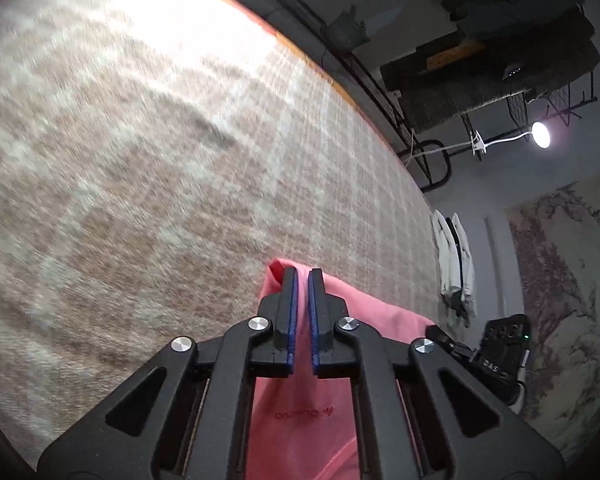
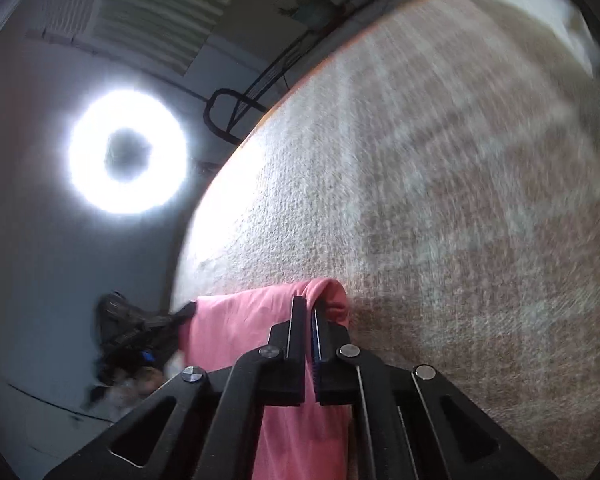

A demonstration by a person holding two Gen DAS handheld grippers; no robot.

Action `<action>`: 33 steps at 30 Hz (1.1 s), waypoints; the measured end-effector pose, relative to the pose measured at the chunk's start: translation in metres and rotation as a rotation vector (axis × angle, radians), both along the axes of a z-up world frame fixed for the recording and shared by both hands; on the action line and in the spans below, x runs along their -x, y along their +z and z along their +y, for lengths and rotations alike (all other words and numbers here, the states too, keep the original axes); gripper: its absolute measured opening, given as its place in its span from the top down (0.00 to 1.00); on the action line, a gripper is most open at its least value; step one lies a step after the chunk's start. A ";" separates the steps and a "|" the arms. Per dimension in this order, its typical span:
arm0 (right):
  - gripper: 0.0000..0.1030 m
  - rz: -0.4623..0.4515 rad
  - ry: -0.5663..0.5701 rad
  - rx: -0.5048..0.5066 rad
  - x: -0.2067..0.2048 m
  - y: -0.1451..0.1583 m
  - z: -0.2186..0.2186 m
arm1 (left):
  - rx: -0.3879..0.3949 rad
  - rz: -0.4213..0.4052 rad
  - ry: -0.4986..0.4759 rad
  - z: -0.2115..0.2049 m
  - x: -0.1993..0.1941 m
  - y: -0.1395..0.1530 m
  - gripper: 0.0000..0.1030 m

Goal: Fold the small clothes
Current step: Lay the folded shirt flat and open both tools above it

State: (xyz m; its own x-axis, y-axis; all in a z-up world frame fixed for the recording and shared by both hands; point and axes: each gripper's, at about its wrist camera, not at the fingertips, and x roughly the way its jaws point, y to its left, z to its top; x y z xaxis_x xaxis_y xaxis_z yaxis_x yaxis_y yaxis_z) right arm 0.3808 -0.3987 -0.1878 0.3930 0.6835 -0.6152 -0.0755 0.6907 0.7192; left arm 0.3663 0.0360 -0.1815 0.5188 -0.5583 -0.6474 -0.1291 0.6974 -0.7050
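Checked bedding (image 1: 160, 160) lies ahead; each hand-held gripper, left (image 1: 303, 276) and right (image 2: 309, 304), is clamped on the pink shirt (image 1: 300, 420), which should be kept taut and level.

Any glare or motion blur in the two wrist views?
Left wrist: checked cover blown out at top and smeared; small lamp flares. Right wrist: ring light blooms hard, cover streaked at right; pink garment stays sharp.
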 end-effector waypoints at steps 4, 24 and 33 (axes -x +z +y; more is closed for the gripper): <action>1.00 -0.033 -0.014 0.099 0.003 0.008 0.004 | -0.121 -0.034 0.074 0.011 0.004 0.009 0.99; 0.82 -0.187 0.069 0.325 0.015 0.043 0.036 | -0.502 -0.091 -0.178 -0.062 0.005 0.004 0.99; 0.83 -0.205 0.106 0.544 0.035 0.045 0.050 | -0.447 -0.146 -0.122 -0.045 0.032 0.037 0.99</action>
